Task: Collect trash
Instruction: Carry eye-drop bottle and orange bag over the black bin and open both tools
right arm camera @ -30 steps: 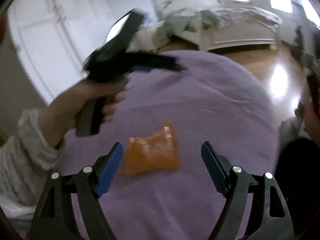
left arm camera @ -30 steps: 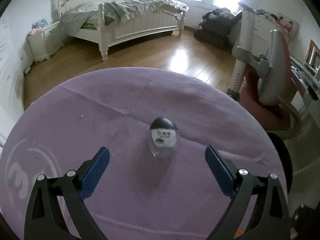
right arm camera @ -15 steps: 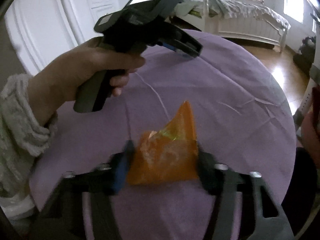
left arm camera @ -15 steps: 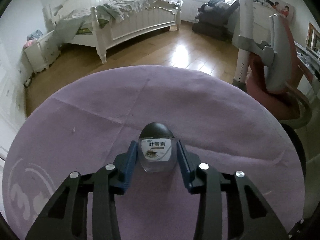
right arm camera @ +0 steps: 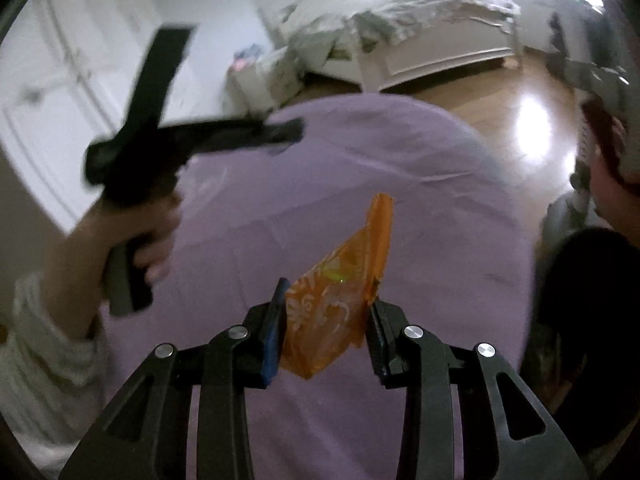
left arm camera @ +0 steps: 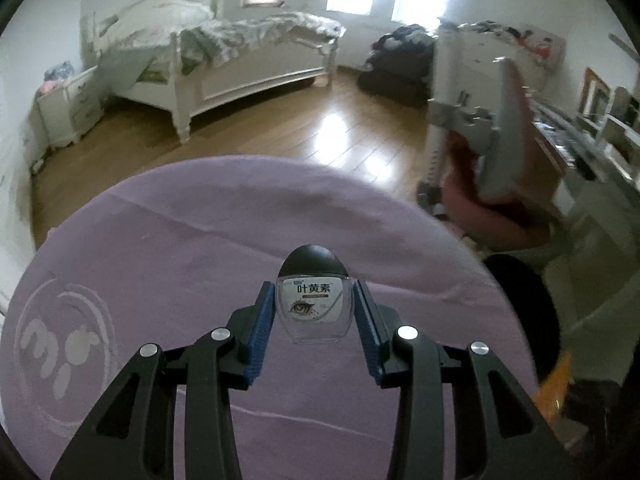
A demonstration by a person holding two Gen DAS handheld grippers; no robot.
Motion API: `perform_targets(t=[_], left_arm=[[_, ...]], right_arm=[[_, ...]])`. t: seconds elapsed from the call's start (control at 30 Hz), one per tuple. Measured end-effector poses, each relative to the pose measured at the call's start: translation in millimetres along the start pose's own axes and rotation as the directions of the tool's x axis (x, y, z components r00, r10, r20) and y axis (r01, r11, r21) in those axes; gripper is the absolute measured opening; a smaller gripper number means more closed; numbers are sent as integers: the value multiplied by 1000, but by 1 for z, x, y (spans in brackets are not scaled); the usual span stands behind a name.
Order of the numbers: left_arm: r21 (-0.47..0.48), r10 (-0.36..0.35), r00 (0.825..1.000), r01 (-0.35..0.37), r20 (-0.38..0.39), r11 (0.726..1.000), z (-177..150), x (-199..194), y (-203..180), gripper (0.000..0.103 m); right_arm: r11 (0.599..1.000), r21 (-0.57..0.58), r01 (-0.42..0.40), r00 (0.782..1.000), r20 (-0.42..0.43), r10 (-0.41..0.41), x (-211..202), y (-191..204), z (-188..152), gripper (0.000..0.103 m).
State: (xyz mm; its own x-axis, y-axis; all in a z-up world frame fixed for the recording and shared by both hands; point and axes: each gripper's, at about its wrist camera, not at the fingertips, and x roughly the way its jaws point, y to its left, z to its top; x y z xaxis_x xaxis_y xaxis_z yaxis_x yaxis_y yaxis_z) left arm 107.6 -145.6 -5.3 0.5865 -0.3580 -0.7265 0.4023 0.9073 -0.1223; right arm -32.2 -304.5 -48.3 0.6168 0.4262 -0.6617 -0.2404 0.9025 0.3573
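My left gripper (left arm camera: 314,312) is shut on a small clear eye-drop bottle (left arm camera: 313,304) with a black cap and a white label, held above the round purple table (left arm camera: 160,264). My right gripper (right arm camera: 326,312) is shut on a crumpled orange plastic wrapper (right arm camera: 340,292), lifted over the same purple table (right arm camera: 400,168). The left gripper also shows in the right wrist view (right arm camera: 296,132), blurred, at the upper left, held by a hand in a white sleeve.
A white bed (left arm camera: 240,52) stands at the back on the wooden floor (left arm camera: 300,132). A white nightstand (left arm camera: 68,108) is at the left. A red-and-grey chair (left arm camera: 504,152) stands right of the table. A dark round object (left arm camera: 520,304) sits by the table's right edge.
Both grippers went from open to shut, the left on the bottle, the right on the orange wrapper. Both things are now lifted off the cloth.
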Motion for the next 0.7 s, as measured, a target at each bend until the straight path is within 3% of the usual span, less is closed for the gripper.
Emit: perform_targets(t=[0.2,0.33,0.57,0.7], left_arm=[[79,-105,994,102,22,992,2,-17,-63,40],[137,-186,982,182,20,974,2,-20,-107,40],[230,-287,957,286,-28,930,-5,1,-186,40],[255,-327,942,335,-74,907,-9,18,-219,40]], right_arm=[[992,119,33,991,123,-48,-51,-43,-1,36],[972,223,68,972,203,-115,-90,-84,-9,36],[911,392,128,937,253,-241,-138,-157,-38,36],[873,468,136,928,247,-277,-147,-192,-54,36]])
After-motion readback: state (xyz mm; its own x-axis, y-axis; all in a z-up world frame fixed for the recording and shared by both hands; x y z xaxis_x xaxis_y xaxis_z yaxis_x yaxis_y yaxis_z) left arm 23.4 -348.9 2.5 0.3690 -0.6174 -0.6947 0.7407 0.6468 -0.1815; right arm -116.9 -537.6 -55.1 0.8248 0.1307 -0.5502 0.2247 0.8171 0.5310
